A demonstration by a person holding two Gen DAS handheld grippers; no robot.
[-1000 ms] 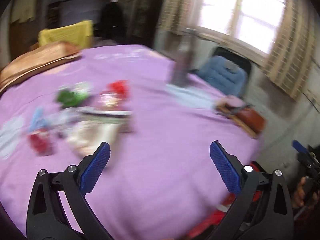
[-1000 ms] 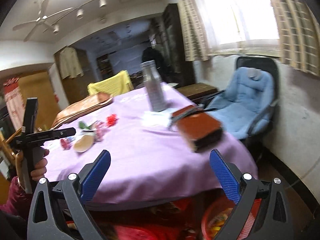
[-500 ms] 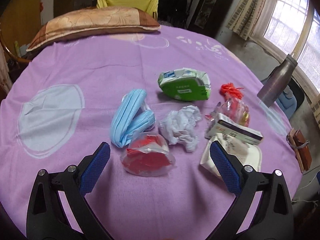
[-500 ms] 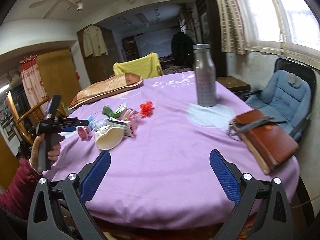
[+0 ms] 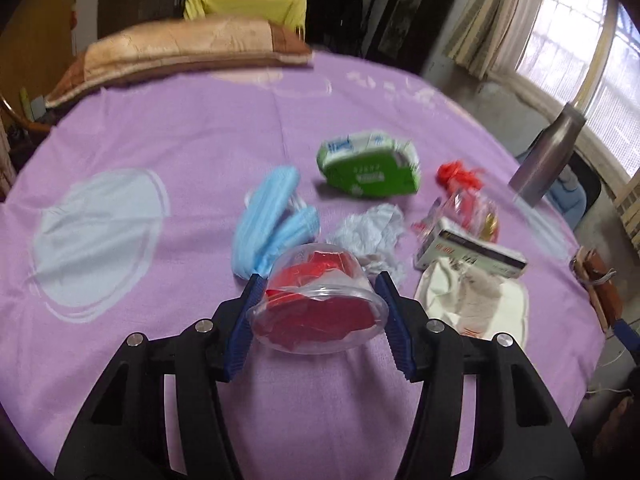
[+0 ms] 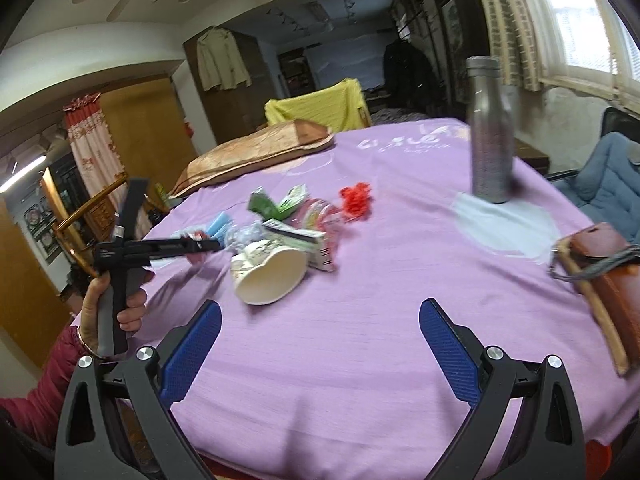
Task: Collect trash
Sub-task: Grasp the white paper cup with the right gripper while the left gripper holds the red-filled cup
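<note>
A clear plastic cup (image 5: 316, 312) with red scraps inside lies on its side on the purple tablecloth (image 5: 160, 140). My left gripper (image 5: 318, 280) is closing on it, and both blue pads touch its sides. Behind it lie a blue face mask (image 5: 268, 216), a crumpled tissue (image 5: 368, 232), a green packet (image 5: 368, 168), a red string bundle (image 5: 456, 174), a small white box (image 5: 468, 250) and a squashed paper cup (image 5: 472, 300). My right gripper (image 6: 320, 312) is open over the near table edge, holding nothing. The paper cup (image 6: 272, 276) lies ahead of it, to the left.
A steel bottle (image 6: 490, 132) stands at the right rear of the table. A brown leather bag (image 6: 600, 272) lies at the right edge, a tan pillow (image 6: 256, 156) at the far edge. A blue padded chair (image 6: 612, 176) stands beyond the table.
The left gripper swung from the right side of the table to the trash pile, then closed its jaws around the clear cup. The right gripper's view panned left toward the pile.
</note>
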